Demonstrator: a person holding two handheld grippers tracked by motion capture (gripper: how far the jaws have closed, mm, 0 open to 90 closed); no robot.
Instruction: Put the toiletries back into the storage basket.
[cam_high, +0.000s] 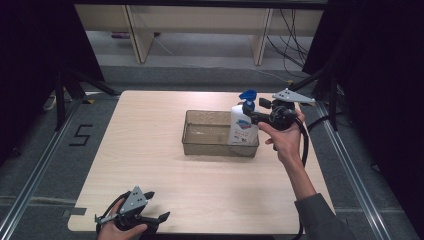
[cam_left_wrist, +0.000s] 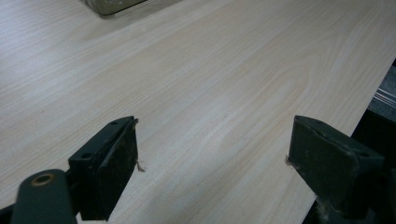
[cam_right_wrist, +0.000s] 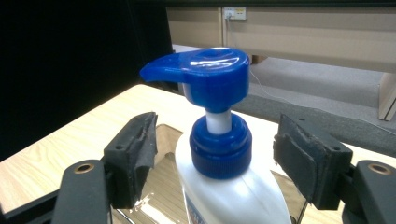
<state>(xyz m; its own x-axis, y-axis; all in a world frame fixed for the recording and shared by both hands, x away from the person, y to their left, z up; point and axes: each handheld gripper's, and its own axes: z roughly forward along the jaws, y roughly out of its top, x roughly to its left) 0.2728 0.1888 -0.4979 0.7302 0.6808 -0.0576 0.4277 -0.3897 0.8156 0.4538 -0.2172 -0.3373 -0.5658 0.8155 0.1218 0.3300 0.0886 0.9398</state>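
A white pump bottle (cam_high: 242, 129) with a blue pump head (cam_high: 248, 94) stands upright in the right end of a clear plastic tray (cam_high: 200, 148) on the wooden table. My right gripper (cam_high: 248, 112) reaches in from the right at the height of the bottle's neck. In the right gripper view its jaws are open on either side of the blue collar (cam_right_wrist: 219, 149), with a gap on both sides, and the pump head (cam_right_wrist: 210, 74) rises above them. My left gripper (cam_high: 157, 205) rests open near the table's front left edge, with bare wood between its jaws (cam_left_wrist: 212, 158).
The table (cam_high: 150, 150) lies bare to the left of and in front of the tray, a corner of which (cam_left_wrist: 109, 5) appears in the left gripper view. Black stand legs (cam_high: 75, 87) flank the table. A taped "5" (cam_high: 80, 135) marks the floor at left.
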